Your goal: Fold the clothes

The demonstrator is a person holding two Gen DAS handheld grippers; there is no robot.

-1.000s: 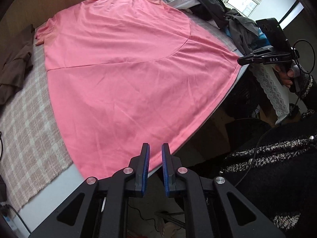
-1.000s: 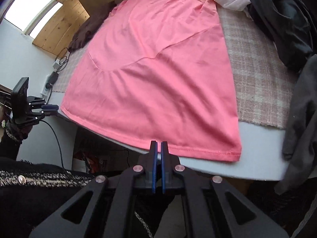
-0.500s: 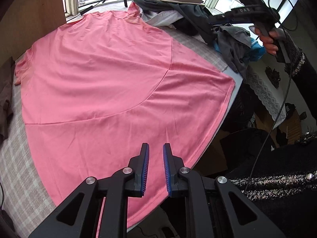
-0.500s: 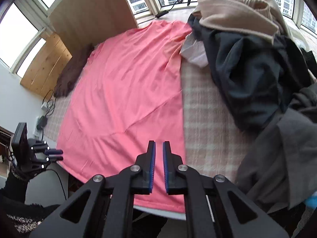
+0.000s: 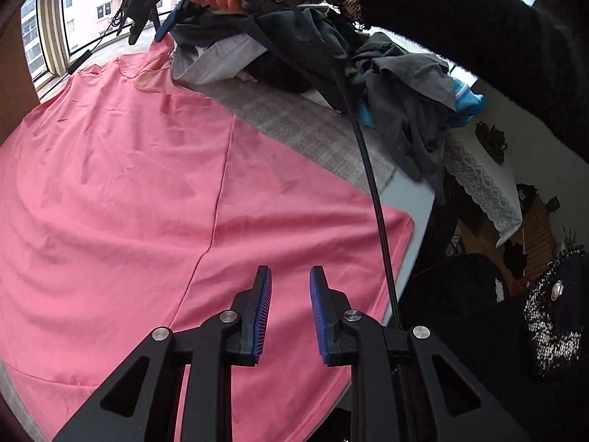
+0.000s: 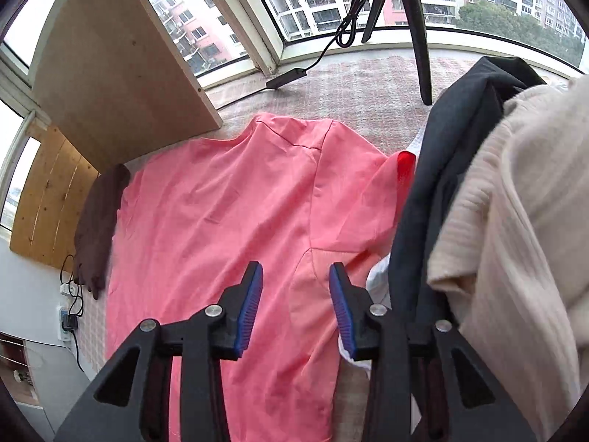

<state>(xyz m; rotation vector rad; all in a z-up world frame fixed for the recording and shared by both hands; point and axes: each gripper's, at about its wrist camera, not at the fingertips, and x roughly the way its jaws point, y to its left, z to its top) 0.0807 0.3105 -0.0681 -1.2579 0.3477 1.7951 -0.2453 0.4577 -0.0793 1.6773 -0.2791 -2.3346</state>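
A large pink dress [image 5: 154, 199] lies spread flat on a checked cloth. My left gripper [image 5: 290, 276] is open and empty, hovering over the dress's hem near the table's near right corner. My right gripper [image 6: 295, 270] is open and empty above the dress's top end [image 6: 235, 199], over its right sleeve and shoulder. In the left wrist view the right gripper [image 5: 154, 11] shows at the far end of the dress, held by a hand. Its cable [image 5: 371, 184] crosses the dress's right edge.
A pile of dark, grey and cream clothes [image 5: 368, 62] sits right of the dress; it also fills the right of the right wrist view [image 6: 508, 221]. A brown garment [image 6: 97, 221] lies at the dress's left. A tripod leg [image 6: 419, 37] and wooden board [image 6: 110, 73] stand by the window.
Both grippers moved forward over the dress and opened wider. The right gripper travelled from the hem end to the shoulder end; the left moved from the table's edge to above the hem.
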